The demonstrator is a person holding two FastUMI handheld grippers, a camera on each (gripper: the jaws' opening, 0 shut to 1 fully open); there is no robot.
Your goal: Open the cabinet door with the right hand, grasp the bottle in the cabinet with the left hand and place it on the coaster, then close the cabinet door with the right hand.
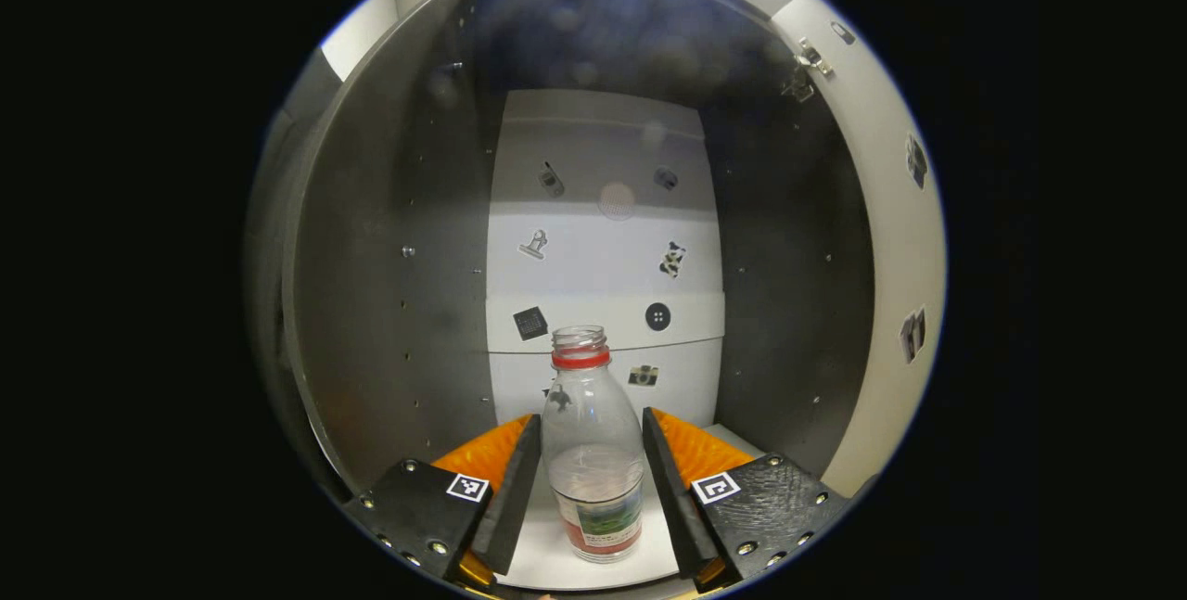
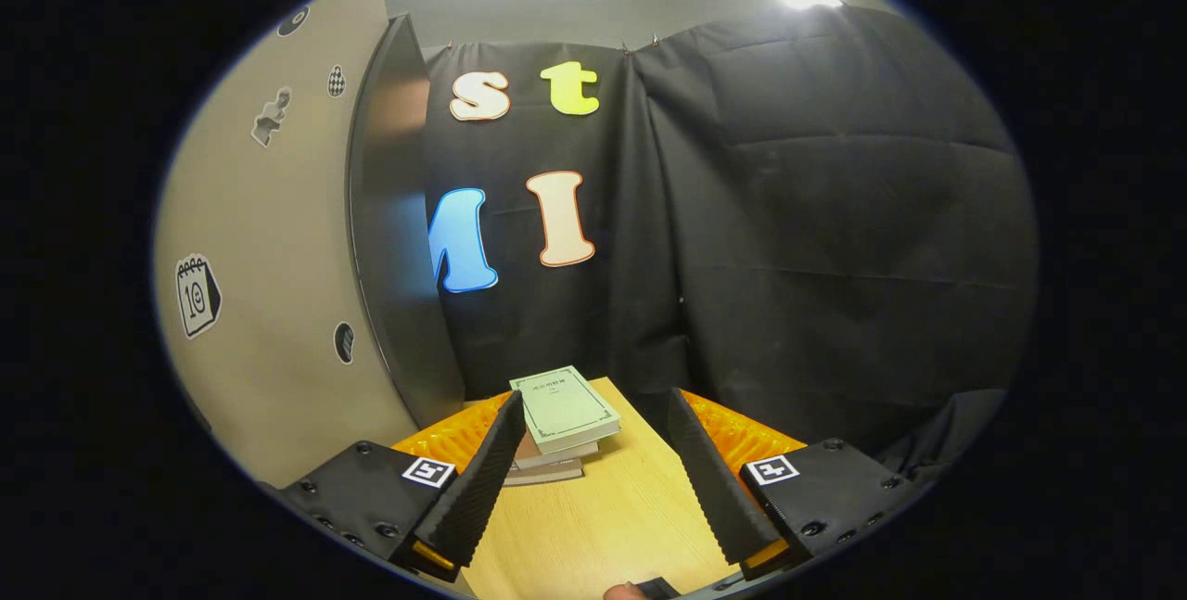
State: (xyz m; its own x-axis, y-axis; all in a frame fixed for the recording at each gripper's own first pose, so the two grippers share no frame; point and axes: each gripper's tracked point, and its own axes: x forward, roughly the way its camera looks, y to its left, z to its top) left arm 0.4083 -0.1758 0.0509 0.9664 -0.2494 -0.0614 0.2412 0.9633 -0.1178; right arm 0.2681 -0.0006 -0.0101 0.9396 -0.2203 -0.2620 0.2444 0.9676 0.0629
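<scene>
The bottle (image 1: 592, 452) is framed upright inside the cabinet (image 1: 389, 285) by the left gripper (image 1: 592, 461) — fingers spread, contact can't be told. The right gripper (image 2: 593, 479) is held wide open, holding nothing, over the counter (image 2: 603, 517) — books (image 2: 561, 419) stacked ahead.

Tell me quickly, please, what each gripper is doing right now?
Left gripper: open, fingers on either side of the bottle inside the cabinet, not pressing it.
Right gripper: open, holding nothing, above the table.
</scene>
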